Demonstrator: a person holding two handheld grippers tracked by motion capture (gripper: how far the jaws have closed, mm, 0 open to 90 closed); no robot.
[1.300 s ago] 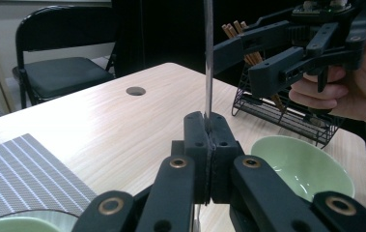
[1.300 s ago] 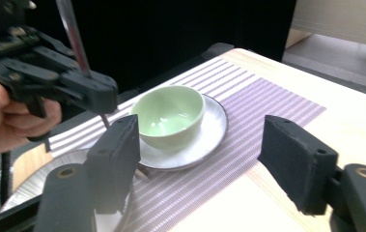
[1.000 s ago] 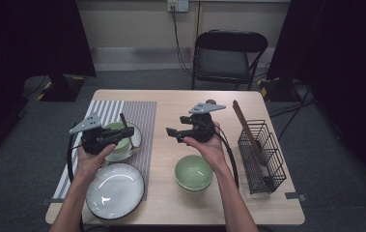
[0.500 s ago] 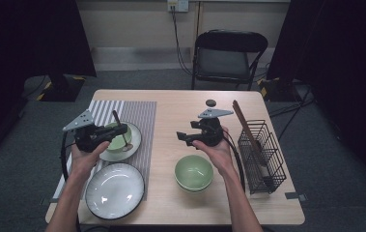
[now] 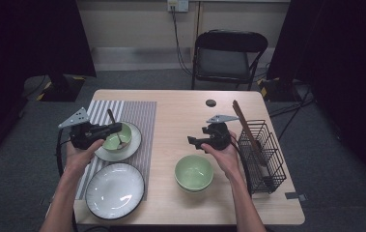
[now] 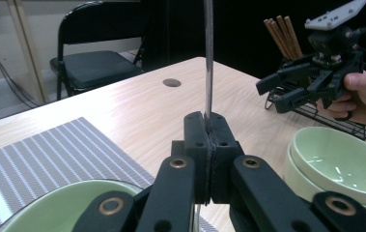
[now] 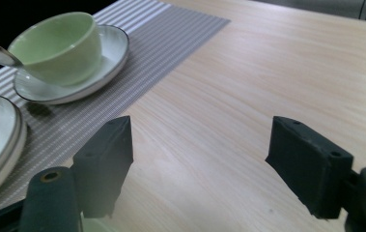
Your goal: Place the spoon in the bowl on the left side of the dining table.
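Moved: our right gripper (image 5: 196, 141) has come down toward the stacked bowls (image 5: 193, 172); our left gripper (image 5: 114, 128) has drifted left.
Table (image 5: 180, 111): our place setting, half laid.
Right gripper: jaws wide apart, empty, ready for the bowls.
Spoon (image 6: 208, 58): clamped upright between our left jaws, over the small bowl (image 5: 117, 138).

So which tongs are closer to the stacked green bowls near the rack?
Right. The right tongs hover open just behind the stacked green bowls, while the left tongs are across the table over the small bowl on the saucer, shut on a spoon.
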